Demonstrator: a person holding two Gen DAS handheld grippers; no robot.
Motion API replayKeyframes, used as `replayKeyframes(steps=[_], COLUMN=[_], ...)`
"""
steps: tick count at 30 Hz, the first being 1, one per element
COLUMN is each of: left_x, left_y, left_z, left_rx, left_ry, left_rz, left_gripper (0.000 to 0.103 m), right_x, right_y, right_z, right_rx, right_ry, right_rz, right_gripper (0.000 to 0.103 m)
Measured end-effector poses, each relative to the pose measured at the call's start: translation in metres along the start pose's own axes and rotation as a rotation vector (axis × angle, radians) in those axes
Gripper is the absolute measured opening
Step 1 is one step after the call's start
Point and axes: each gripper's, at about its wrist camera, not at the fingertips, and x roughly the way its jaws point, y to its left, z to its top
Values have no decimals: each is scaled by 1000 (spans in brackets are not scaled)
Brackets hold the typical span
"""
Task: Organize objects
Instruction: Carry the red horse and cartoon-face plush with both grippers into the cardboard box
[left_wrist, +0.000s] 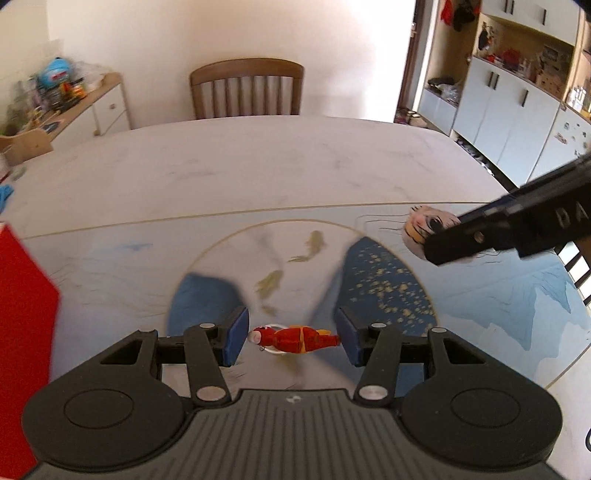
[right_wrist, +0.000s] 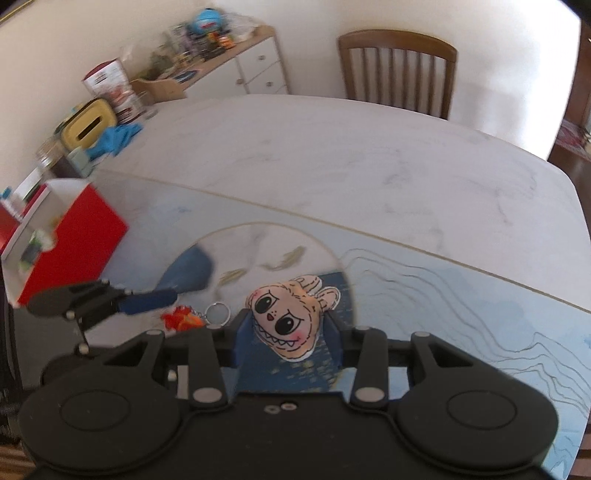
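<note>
While my left gripper sits low in the centre of its own view, its blue pads stand at a middling width with the red fish keychain lying crosswise between them. I see small gaps at both ends of the toy, so I cannot tell whether the pads are truly pressing it. It looks small, light and rigid, likely moulded plastic or rubber. Its metal ring, seen from the right wrist view at lower centre-left, would slide or swing, so I judge the body the better place to hold, across head and tail.

My right gripper, low centre in its view, is closed at a moderate width on the plush face charm, its pads touching both flanks. That charm looks soft, squashy and very light; a grip across its padded middle should hold without harm, though it may deform and shift.

Beyond both, the printed mat covers the near part of the table, and the red box stands open at the left edge, a likely home for these trinkets.
</note>
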Motion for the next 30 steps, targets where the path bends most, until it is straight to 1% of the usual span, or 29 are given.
replayKeyframes(steps=[7, 14, 19, 23, 30], left_x=[-46, -82, -110, -127, -158], left_y=[37, 80, 114, 141, 199], left_z=[-3, -4, 3, 12, 26], left_rx=[-18, -33, -47, -47, -67], left_ry=[-38, -72, -97, -111, -159], left_rz=[12, 25, 36, 64, 100], left_gripper=[52, 52, 52, 52, 52], right_x=[-9, -13, -13, -12, -7], right_y=[48, 90, 120, 146, 199], right_z=[2, 7, 15, 23, 40], right_rx=[-79, -113, -139, -161, -219], right_ry=[-11, -25, -37, -44, -71], right_rz=[25, 57, 77, 91, 121], right_gripper=[40, 40, 40, 40, 40])
